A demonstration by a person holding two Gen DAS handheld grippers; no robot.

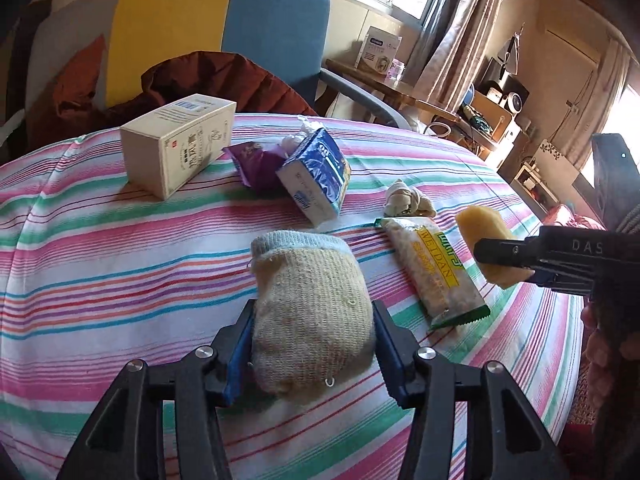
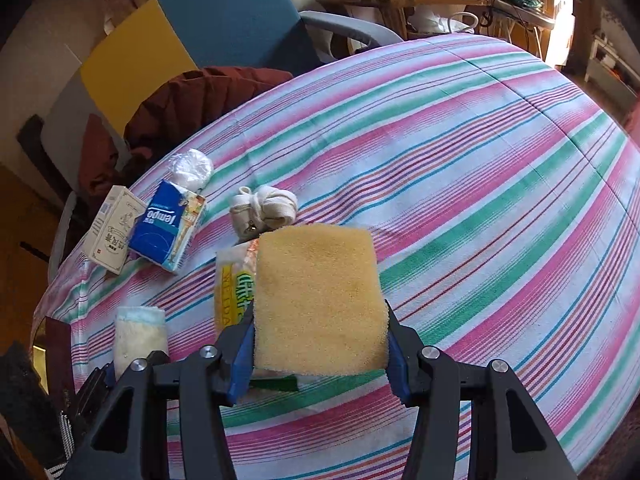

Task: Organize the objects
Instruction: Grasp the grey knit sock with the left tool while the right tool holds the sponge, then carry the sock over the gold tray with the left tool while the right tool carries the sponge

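Note:
A woven beige scrub mitt (image 1: 308, 304) with a pale blue cuff lies on the striped tablecloth (image 1: 120, 264). My left gripper (image 1: 314, 308) straddles it, both blue pads touching its sides. In the right wrist view my right gripper (image 2: 319, 312) is shut on a yellow sponge (image 2: 316, 296), held above the cloth. The left wrist view shows the same sponge (image 1: 484, 220) in the right gripper (image 1: 500, 256) at the right, over a yellow-green snack packet (image 1: 432, 268). The mitt (image 2: 140, 336) sits at lower left in the right wrist view.
A beige carton (image 1: 176, 148), a purple packet (image 1: 256, 160), a blue tissue pack (image 1: 316, 176) and a knotted white cloth (image 1: 408, 200) lie further back. A chair with a brown jacket (image 1: 208, 80) stands behind the table. A hand (image 1: 600, 344) holds the right gripper.

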